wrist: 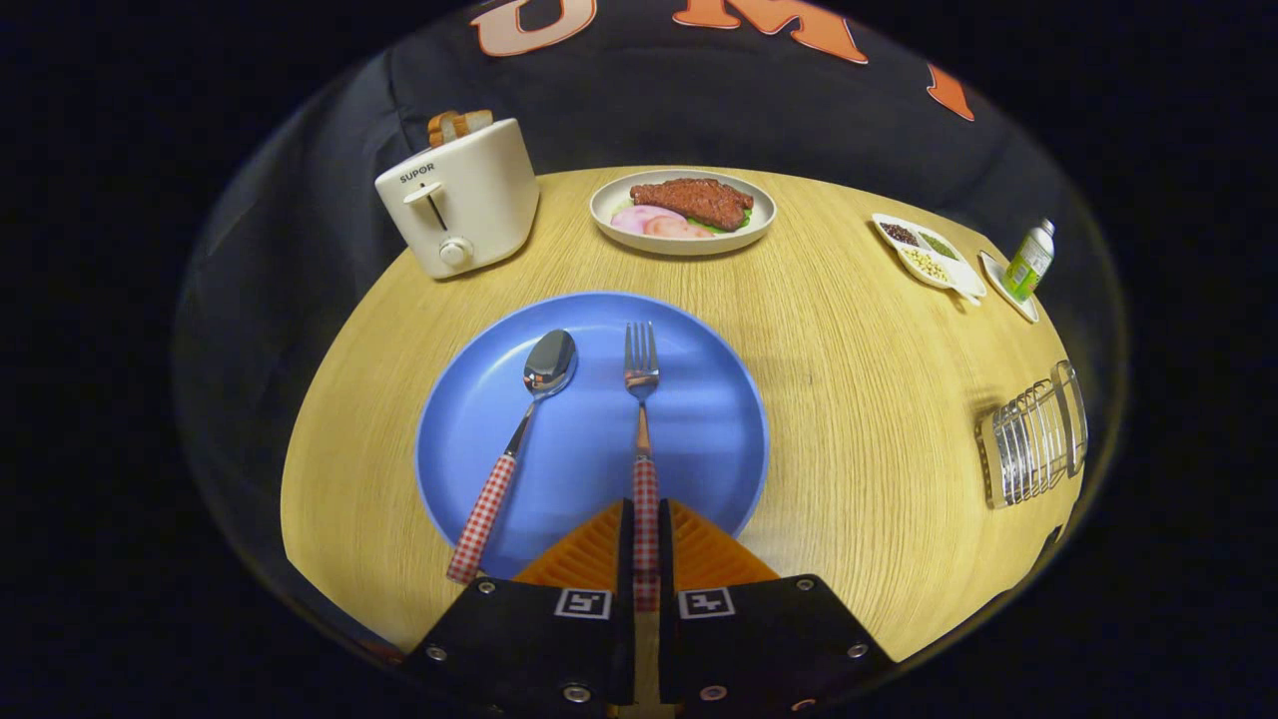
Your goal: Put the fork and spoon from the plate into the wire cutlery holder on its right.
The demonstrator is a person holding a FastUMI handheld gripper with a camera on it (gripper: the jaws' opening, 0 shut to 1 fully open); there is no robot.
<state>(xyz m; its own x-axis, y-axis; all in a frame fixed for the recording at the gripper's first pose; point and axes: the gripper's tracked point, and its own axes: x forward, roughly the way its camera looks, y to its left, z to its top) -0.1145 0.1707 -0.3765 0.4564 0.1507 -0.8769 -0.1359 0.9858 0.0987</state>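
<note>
A blue plate (pixel 699 419) lies on the round wooden table just ahead of my fingers. On it lie a spoon (pixel 511 454) at the left and a fork (pixel 642 419) at the middle, both with red-checked handles pointing toward me. My gripper (pixel 646 519) is shut on the fork's handle, which runs between the two fingers; the tines point away over the plate. The spoon's handle end hangs over the plate's near rim, left of my fingers. The wire cutlery holder (pixel 1033 434) stands far to the right near the table's edge.
A cream toaster (pixel 461 198) with bread in it stands at the back left. A plate of steak (pixel 683 208) sits at the back middle. A white divided dish (pixel 929 255) and a small green bottle (pixel 1029 262) on a saucer are at the back right.
</note>
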